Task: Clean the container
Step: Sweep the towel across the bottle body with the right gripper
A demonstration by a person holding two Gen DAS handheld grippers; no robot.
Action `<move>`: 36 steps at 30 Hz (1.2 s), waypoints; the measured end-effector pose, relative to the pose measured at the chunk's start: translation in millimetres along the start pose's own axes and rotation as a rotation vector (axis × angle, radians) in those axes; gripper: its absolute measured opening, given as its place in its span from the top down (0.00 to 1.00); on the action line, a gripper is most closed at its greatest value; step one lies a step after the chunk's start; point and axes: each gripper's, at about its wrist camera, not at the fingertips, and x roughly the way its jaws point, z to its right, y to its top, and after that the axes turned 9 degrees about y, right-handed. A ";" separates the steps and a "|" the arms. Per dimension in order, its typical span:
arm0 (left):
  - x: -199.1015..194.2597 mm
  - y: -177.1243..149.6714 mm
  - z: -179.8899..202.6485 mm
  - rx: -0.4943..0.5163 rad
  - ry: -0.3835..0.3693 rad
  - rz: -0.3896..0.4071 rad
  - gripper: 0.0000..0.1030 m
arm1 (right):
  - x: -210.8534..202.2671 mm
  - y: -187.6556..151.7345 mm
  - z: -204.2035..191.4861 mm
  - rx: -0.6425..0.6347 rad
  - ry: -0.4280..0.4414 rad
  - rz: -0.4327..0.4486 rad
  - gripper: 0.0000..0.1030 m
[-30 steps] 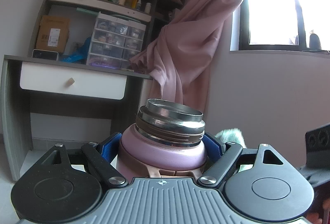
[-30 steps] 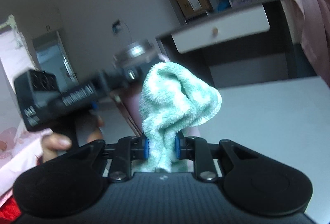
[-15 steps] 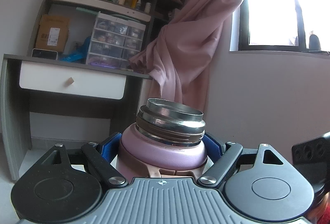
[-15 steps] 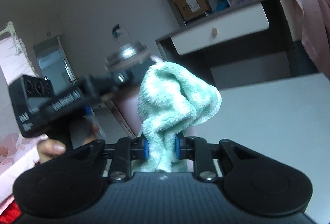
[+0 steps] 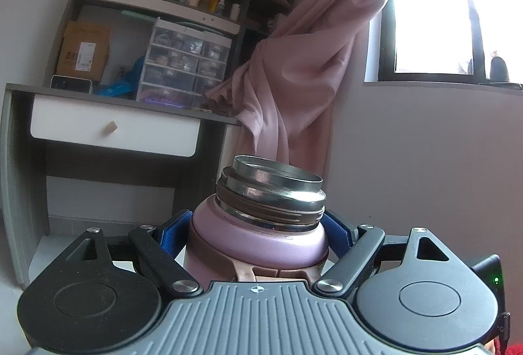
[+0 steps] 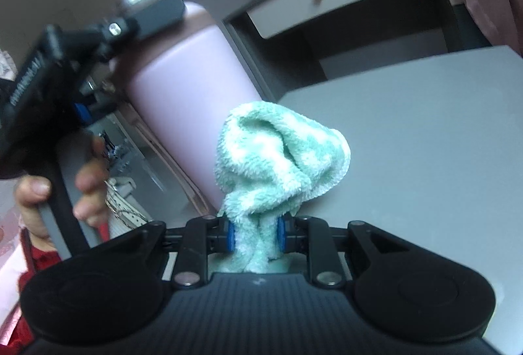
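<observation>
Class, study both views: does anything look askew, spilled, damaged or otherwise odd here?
Nothing stands out. The pink bottle sits lidless in the left claw, and the green cloth is bunched in the right claw. No spill or damage shows.

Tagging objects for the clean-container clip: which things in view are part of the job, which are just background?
In the job:
- pink steel-necked flask, lid off, clamped in left gripper
- fluffy mint-green cloth, pinched in right gripper
- grey table

Just lying about:
- white desk drawer
- clear plastic drawer organiser
- brown cardboard box
- pink curtain
</observation>
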 end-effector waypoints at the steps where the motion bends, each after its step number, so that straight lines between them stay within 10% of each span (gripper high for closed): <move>1: 1.4 -1.1 1.4 0.003 0.001 0.001 0.18 | 0.5 -0.7 0.4 0.002 0.000 0.000 0.78; 36: 7.9 1.7 -11.5 -0.022 -0.002 -0.005 0.17 | -31.3 40.9 9.6 -0.075 0.031 0.113 0.78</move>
